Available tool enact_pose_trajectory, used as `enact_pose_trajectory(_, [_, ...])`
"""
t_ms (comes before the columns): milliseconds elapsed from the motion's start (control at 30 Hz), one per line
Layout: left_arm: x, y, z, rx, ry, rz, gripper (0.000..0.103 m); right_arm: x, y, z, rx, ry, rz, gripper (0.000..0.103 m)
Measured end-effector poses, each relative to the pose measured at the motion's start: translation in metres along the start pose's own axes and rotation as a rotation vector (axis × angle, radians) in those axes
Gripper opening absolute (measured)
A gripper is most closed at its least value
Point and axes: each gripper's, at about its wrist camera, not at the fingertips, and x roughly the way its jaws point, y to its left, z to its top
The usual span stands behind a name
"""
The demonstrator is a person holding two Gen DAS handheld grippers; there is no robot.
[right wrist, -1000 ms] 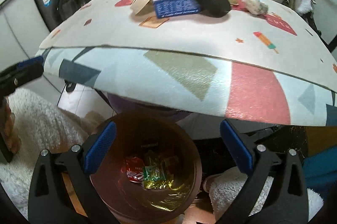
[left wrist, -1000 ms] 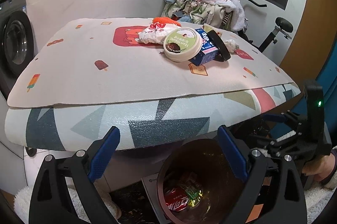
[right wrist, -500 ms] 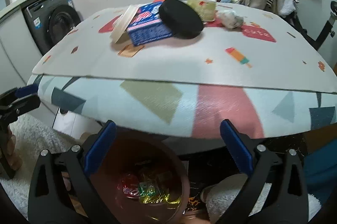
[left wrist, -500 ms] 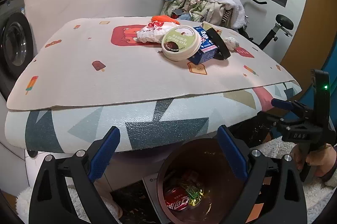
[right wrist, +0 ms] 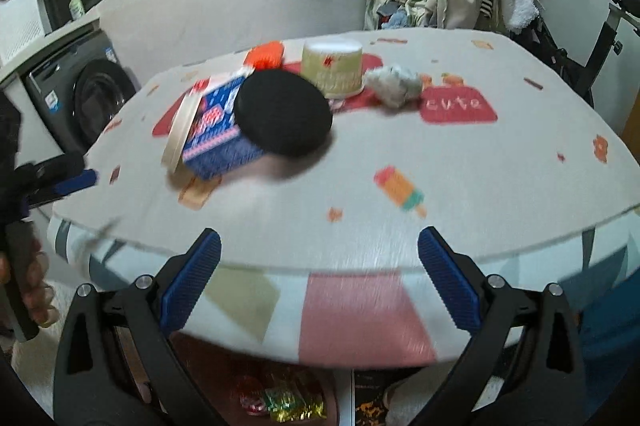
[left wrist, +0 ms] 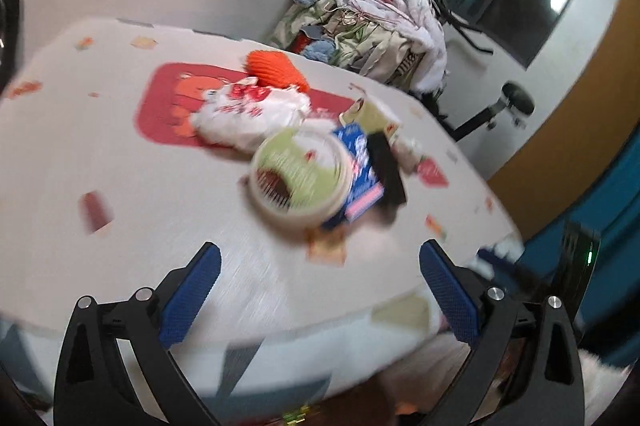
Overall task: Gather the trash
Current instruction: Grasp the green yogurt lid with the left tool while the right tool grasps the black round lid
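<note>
Trash lies in a heap on the patterned table mat [left wrist: 120, 166]: a round green-lidded tub [left wrist: 300, 182], a blue carton [left wrist: 360, 174] [right wrist: 216, 134], a black round lid [right wrist: 284, 116], a white crumpled bag [left wrist: 248, 114], an orange item [left wrist: 276, 68], a cream cup [right wrist: 332, 66] and a crumpled tissue [right wrist: 394, 86]. My left gripper [left wrist: 320, 290] is open and empty above the table's near edge. My right gripper [right wrist: 320, 282] is open and empty at the table's front edge. A brown bin with wrappers [right wrist: 280, 402] stands below under the table edge.
A washing machine [right wrist: 88, 98] stands left of the table. A pile of clothes [left wrist: 372, 26] on an exercise bike [right wrist: 592, 38] is behind the table. The other gripper shows at the left edge of the right wrist view [right wrist: 60, 182].
Both grippers have risen from over the bin toward the table top and tilted up; the trash heap is now nearer and the bin has dropped almost out of view. Both stay open.
</note>
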Motion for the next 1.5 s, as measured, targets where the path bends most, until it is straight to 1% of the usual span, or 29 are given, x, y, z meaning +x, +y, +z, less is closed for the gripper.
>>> enact_pose_trajectory(67, [0.018, 0.005, 0.012, -0.040, 0.012, 0.000, 0.097, 0.004, -0.002, 0.008, 0.005, -0.006, -0.001, 0.097])
enact_pose_trajectory(200, [0.055, 0.023, 0.032, -0.153, 0.042, -0.010, 0.097, 0.012, -0.006, 0.015, 0.005, -0.004, 0.002, 0.097])
enact_pose_trajectory(333, [0.072, 0.032, 0.038, -0.190, 0.045, -0.007, 0.097, 0.022, -0.010, 0.018, -0.006, 0.011, 0.000, 0.097])
enact_pose_trajectory(433, [0.083, 0.037, 0.040, -0.202, 0.053, -0.022, 0.097, 0.029, -0.013, 0.019, -0.001, 0.023, 0.008, 0.097])
enact_pose_trajectory(467, [0.082, 0.036, 0.041, -0.187, 0.042, -0.020, 0.097, 0.032, -0.013, 0.019, 0.003, 0.025, 0.014, 0.097])
enact_pose_trajectory(500, [0.082, 0.035, 0.041, -0.173, 0.038, -0.015, 0.088, 0.033, -0.014, 0.021, 0.007, 0.028, 0.020, 0.097])
enact_pose_trajectory(533, [0.079, 0.033, 0.042, -0.153, 0.029, -0.027, 0.083, 0.036, -0.014, 0.022, 0.013, 0.032, 0.031, 0.097])
enact_pose_trajectory(600, [0.071, 0.028, 0.044, -0.114, 0.015, 0.019, 0.083, 0.041, -0.014, 0.027, 0.027, 0.039, 0.058, 0.097])
enact_pose_trajectory(767, [0.047, 0.017, 0.048, 0.003, -0.016, 0.064, 0.083, 0.062, -0.011, 0.050, 0.093, 0.061, 0.153, 0.097])
enact_pose_trajectory(867, [0.031, 0.009, 0.048, 0.090, -0.023, 0.099, 0.083, 0.078, -0.007, 0.066, 0.123, 0.068, 0.185, 0.097])
enact_pose_trajectory(933, [0.023, 0.006, 0.046, 0.130, -0.027, 0.113, 0.083, 0.089, -0.005, 0.076, 0.143, 0.070, 0.208, 0.097])
enact_pose_trajectory(1000, [0.018, 0.006, 0.046, 0.150, -0.028, 0.116, 0.083, 0.101, -0.003, 0.086, 0.158, 0.082, 0.222, 0.097])
enact_pose_trajectory(1067, [0.014, 0.006, 0.044, 0.160, -0.028, 0.119, 0.083, 0.112, -0.004, 0.091, 0.180, 0.100, 0.219, 0.097])
enact_pose_trajectory(1200, [0.007, 0.010, 0.041, 0.169, -0.030, 0.123, 0.083, 0.131, -0.010, 0.096, 0.262, 0.136, 0.251, 0.097])
enact_pose_trajectory(1233, [0.006, 0.011, 0.040, 0.169, -0.028, 0.122, 0.083, 0.134, -0.010, 0.096, 0.280, 0.147, 0.271, 0.097])
enact_pose_trajectory(1267, [0.005, 0.012, 0.039, 0.170, -0.025, 0.120, 0.083, 0.135, -0.009, 0.095, 0.282, 0.148, 0.277, 0.094])
enact_pose_trajectory(1367, [0.002, 0.009, 0.037, 0.182, -0.022, 0.122, 0.083, 0.126, -0.005, 0.094, 0.236, 0.123, 0.242, 0.094])
enact_pose_trajectory(1500, [-0.004, 0.003, 0.029, 0.209, -0.016, 0.124, 0.083, 0.100, 0.001, 0.090, 0.164, 0.071, 0.212, 0.094])
